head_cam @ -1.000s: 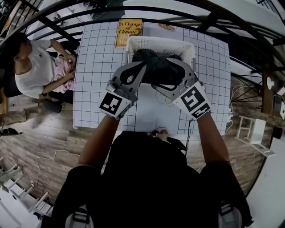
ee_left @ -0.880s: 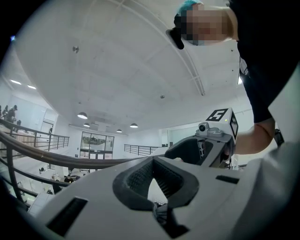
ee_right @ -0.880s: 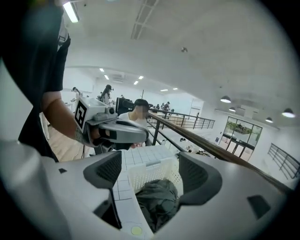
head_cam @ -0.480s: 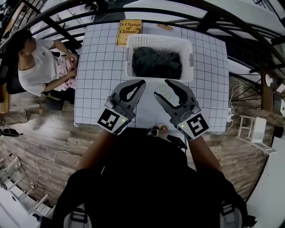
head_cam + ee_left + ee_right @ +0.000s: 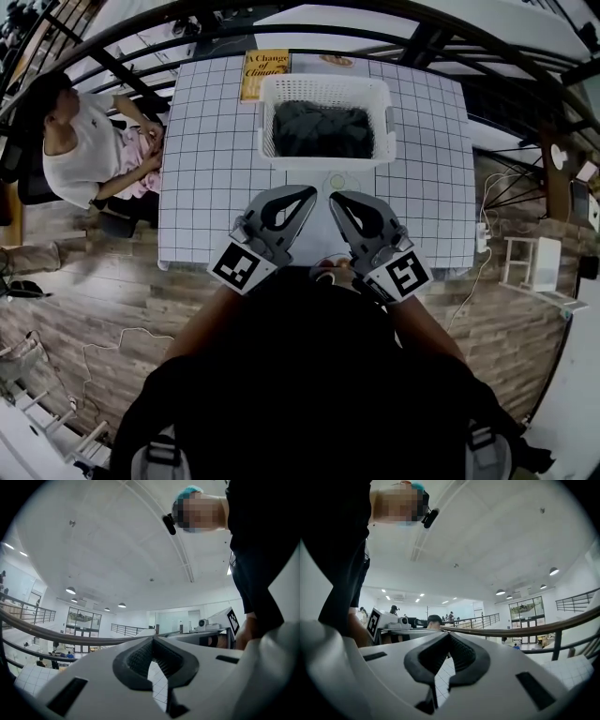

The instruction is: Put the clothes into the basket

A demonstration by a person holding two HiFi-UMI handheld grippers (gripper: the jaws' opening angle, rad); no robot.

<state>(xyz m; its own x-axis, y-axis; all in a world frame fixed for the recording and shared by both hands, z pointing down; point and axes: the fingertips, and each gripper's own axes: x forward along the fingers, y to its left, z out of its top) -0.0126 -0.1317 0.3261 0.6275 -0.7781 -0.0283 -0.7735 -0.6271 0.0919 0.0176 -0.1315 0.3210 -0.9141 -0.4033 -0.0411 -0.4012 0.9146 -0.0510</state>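
the dark clothes (image 5: 322, 129) lie bunched in the white basket (image 5: 323, 86) at the table's (image 5: 206, 187) far edge. the left gripper (image 5: 302, 195) and right gripper (image 5: 339, 200) hover over the near edge, jaws together on nothing. the job looks done; no cloth seems to overhang the rim, so just pull away without nudging the basket.

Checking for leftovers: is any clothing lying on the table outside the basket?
No, the dark clothes lie inside the white basket on the table.

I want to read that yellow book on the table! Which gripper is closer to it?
Left. The left gripper hovers on the person's side of the book, a little to its right; the right gripper is beside it, even further right.
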